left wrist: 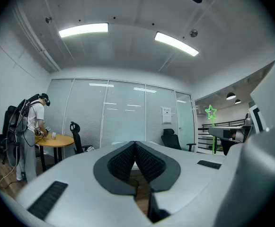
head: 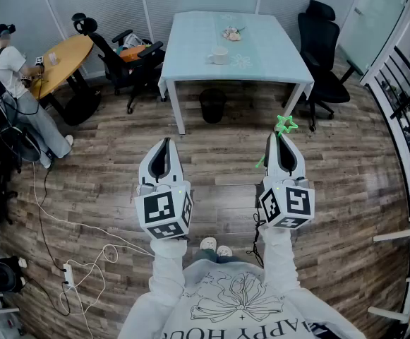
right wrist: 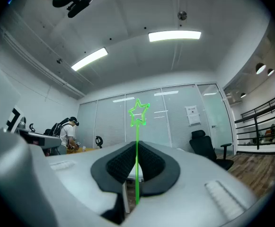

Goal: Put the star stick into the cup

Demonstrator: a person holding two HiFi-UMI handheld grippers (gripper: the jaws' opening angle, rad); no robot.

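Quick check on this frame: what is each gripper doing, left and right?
Left gripper: closed, nothing between its jaws.
Right gripper: closed on the green star stick, star end pointing out past the jaw tips.

Bright, even light from ceiling strips (left wrist: 83,30); strong fisheye bending and dark vignette at edges.

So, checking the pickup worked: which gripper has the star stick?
The right gripper, jaws shut on the green star stick; the left gripper has its jaws shut with nothing between them.
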